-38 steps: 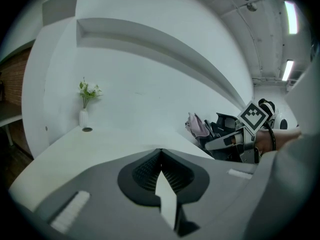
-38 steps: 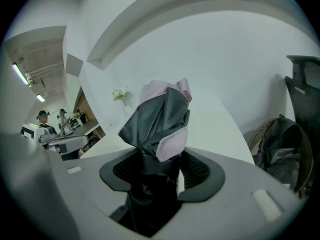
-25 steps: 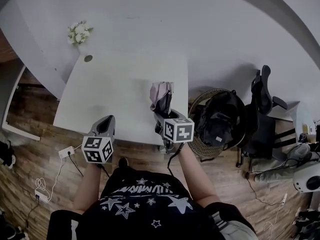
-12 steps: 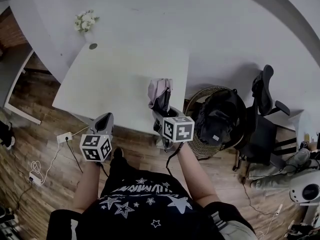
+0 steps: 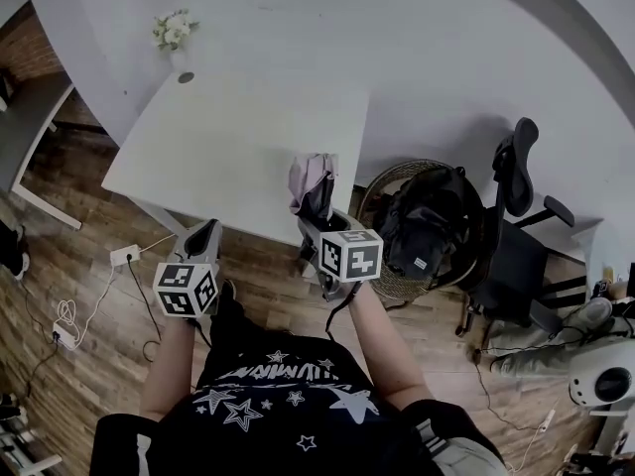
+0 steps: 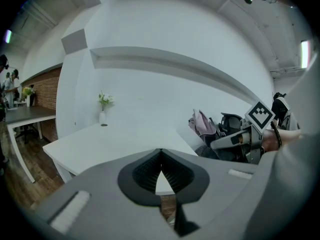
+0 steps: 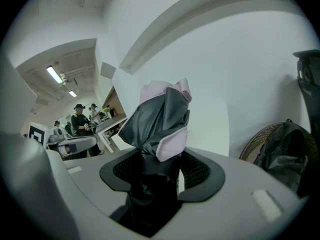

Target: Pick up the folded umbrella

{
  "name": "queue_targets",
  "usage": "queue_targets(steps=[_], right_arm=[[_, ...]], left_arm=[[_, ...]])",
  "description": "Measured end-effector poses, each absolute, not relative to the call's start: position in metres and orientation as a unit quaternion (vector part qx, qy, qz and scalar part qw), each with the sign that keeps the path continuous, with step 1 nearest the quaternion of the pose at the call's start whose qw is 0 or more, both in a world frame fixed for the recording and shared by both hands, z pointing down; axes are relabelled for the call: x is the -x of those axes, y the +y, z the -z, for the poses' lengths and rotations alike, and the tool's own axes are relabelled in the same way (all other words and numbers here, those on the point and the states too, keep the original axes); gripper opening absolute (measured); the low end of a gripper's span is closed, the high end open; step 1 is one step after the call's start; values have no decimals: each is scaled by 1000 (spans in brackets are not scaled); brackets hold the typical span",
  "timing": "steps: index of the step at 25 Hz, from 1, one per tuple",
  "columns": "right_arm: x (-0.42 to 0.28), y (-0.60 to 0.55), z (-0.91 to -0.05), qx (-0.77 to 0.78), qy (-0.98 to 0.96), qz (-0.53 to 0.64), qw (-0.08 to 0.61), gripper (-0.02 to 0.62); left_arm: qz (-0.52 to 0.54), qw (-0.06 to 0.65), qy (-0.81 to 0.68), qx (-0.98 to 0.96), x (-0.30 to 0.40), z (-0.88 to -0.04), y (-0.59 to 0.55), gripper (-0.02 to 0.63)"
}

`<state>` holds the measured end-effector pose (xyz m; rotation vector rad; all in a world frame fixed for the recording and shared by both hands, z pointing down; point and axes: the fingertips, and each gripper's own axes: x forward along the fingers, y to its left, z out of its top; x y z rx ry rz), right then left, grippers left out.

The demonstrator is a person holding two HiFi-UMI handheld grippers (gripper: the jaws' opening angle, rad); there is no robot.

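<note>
- Upper left of the head view: flowers (image 5: pixel 174 30) at the far corner of the table (image 5: pixel 238 137). They sit closer to the frame's top edge than a second ago.
- Left of centre: the table's near edge lies higher in the frame than a second ago, with more wooden floor showing below it. Judged: the person is backing away from the table.
- Lower left: left gripper (image 5: pixel 206 234). In its own view (image 6: pixel 160 159) the jaws are closed tip to tip with nothing between them. A second ago it hung at the table's near edge; it now hangs over the floor.
- Centre: folded umbrella (image 5: pixel 316 181), grey and pink, standing upright out of the right gripper and lifted clear of the tabletop. Its top overlaps the table's near right corner in the picture, where a second ago it sat well inside the top. It also shows at the right of the left gripper view (image 6: pixel 201 124).
- Centre, just below: right gripper (image 5: pixel 322 228). In its own view (image 7: pixel 160 169) the jaws are clamped on the umbrella's (image 7: pixel 160 116) dark lower part. The grip looks the same as in the earlier pictures.
- Right: basket (image 5: pixel 397 288) holding a backpack (image 5: pixel 427 228), with a chair (image 5: pixel 516 196) beyond it. None of these is touched.
- Judged state of the task: the pick-up is done, and the umbrella is being carried off the table.
</note>
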<state>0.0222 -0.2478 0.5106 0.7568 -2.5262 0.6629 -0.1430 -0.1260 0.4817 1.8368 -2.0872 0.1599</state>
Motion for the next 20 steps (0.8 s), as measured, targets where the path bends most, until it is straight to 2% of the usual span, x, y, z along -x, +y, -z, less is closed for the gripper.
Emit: queue_targets(steps=[11,20], right_arm=[[-58,-216,-513,-258,-914,-232,212,250],[-60,-185,-519,-248,-918,-221,217,253]], left_arm=[[-50,178,-747,-639,105,-482,-92,3],[-47,183,-750,-634,96,-490,-57,3]])
